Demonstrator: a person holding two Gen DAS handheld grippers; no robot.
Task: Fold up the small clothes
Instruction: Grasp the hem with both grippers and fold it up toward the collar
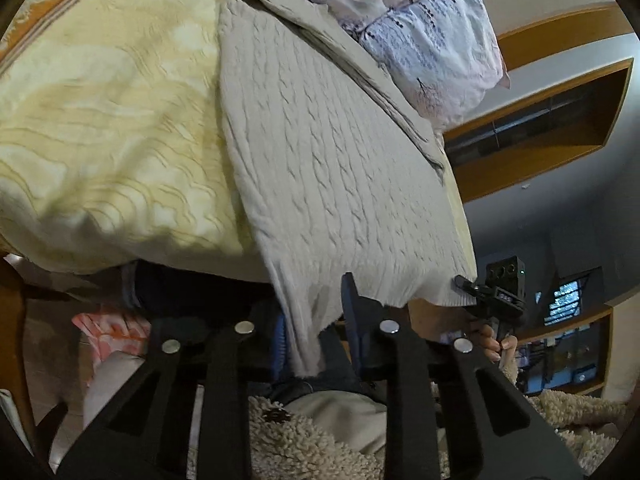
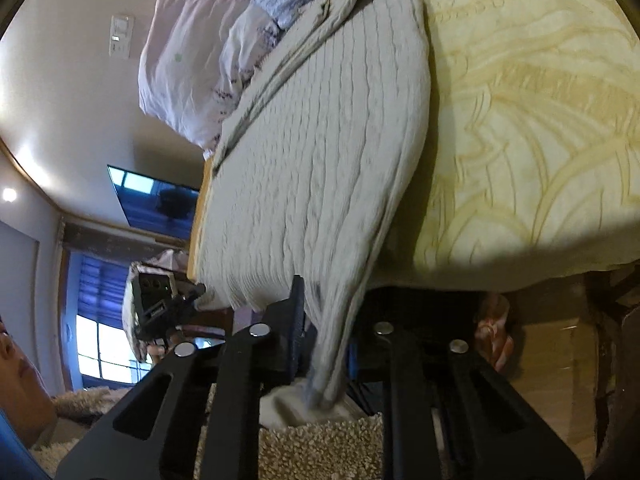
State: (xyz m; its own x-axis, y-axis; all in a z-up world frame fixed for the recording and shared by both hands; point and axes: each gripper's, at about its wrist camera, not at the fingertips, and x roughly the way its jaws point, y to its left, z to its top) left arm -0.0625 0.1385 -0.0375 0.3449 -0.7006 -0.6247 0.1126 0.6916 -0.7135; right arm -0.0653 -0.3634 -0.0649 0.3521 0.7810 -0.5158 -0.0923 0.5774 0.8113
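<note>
A grey cable-knit sweater [image 1: 332, 160] lies on a bed [image 1: 108, 120] under a cream patterned cover, its near hem hanging over the bed's edge; the left tool [image 1: 320, 344] is clamped on one hem corner, the right tool [image 2: 324, 344] on the other; a pale printed quilt [image 1: 432, 40] is bunched past the sweater; wooden shelves [image 1: 532, 120] line one wall, a dark screen [image 2: 156, 204] and a bright window [image 2: 100, 344] the other.

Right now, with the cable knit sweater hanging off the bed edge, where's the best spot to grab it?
Grip the cable knit sweater by its two hem corners hanging off the yellow bedspread, coming from the bed's edge. That free edge is where the left claw and right claw already pinch it.
</note>
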